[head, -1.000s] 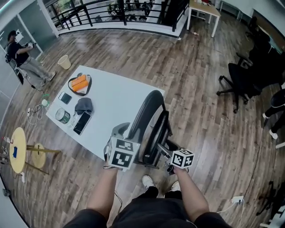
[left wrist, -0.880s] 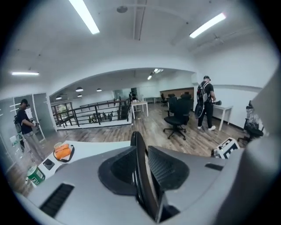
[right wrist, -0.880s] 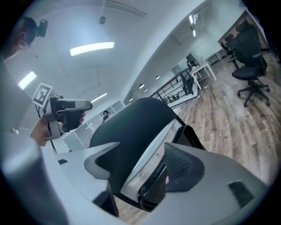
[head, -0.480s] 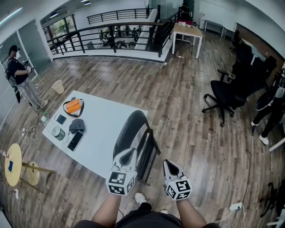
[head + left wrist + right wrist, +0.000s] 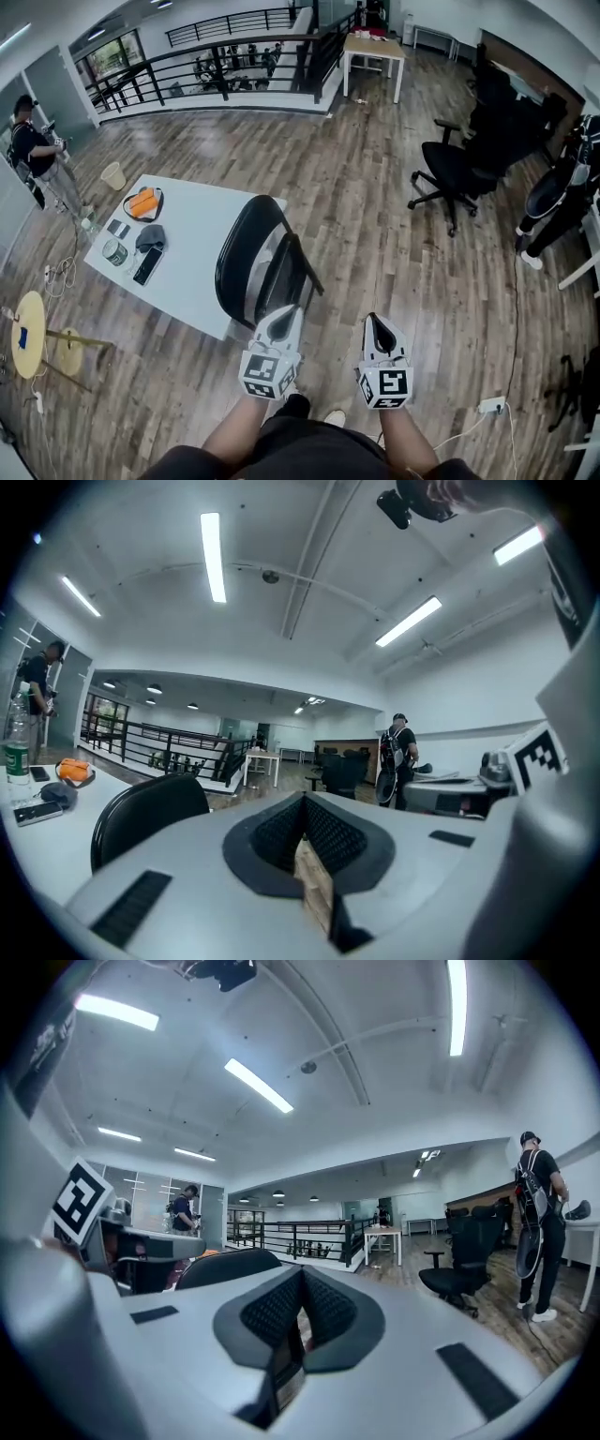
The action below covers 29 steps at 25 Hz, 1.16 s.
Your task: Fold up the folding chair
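Note:
The black folding chair [image 5: 251, 264] stands with its seat drawn up against its back, beside the near edge of the white table [image 5: 202, 246]. My left gripper [image 5: 285, 317] is shut and empty, a short way back from the chair's near side. My right gripper [image 5: 376, 324] is also shut and empty, further right over the wooden floor. In the left gripper view the left gripper [image 5: 302, 819] has its pads together, with the chair's back [image 5: 148, 808] at the left. From the right gripper [image 5: 299, 1303], the chair's back [image 5: 227, 1266] shows just beyond the closed pads.
On the table's far end lie an orange item in a bowl [image 5: 142, 202], a can, a grey cap and phones. A black office chair [image 5: 452, 171] stands to the right, a round yellow stool [image 5: 28, 330] at the left. People stand at both sides; a railing [image 5: 220, 66] is behind.
Both grippers let go of the chair, shut, and drew back toward me and upward. The chair stays folded beside the table.

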Motion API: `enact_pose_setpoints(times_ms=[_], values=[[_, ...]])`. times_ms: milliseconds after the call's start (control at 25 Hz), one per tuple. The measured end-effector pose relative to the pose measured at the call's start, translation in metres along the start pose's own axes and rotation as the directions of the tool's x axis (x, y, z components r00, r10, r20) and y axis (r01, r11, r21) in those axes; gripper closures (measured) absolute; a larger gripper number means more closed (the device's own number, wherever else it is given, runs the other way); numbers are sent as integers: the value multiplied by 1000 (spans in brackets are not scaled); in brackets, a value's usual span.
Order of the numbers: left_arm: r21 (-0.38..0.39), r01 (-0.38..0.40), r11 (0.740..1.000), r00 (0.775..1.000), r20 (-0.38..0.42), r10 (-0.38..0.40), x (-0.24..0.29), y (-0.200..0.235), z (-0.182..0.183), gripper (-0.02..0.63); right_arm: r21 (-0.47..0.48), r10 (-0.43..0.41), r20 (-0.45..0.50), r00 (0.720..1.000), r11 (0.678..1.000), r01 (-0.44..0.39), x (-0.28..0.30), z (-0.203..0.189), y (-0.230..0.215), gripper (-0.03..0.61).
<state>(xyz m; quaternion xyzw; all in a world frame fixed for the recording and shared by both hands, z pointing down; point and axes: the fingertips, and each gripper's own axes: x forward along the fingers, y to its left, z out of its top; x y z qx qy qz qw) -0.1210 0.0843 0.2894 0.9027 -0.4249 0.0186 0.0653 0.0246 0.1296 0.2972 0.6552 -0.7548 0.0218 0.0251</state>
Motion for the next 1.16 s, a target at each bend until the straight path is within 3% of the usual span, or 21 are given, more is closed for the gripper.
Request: enact_pose_setpoints(times_ms=[280,560,1160], values=[[-8,-54,998,998,-12,54,-51,-26,-16,609,-49,-27,15,1000,998,27,-51,1,6,566],[15,-51,999,999,-7,51,-86,-34,-8,609,-80,-22,39,999,997,25,-79,17,36,566],[26,-30,999,1000,-7,30,-177,8,-5,609,-85,-50,68,996,995,56,-118,21,133,566]])
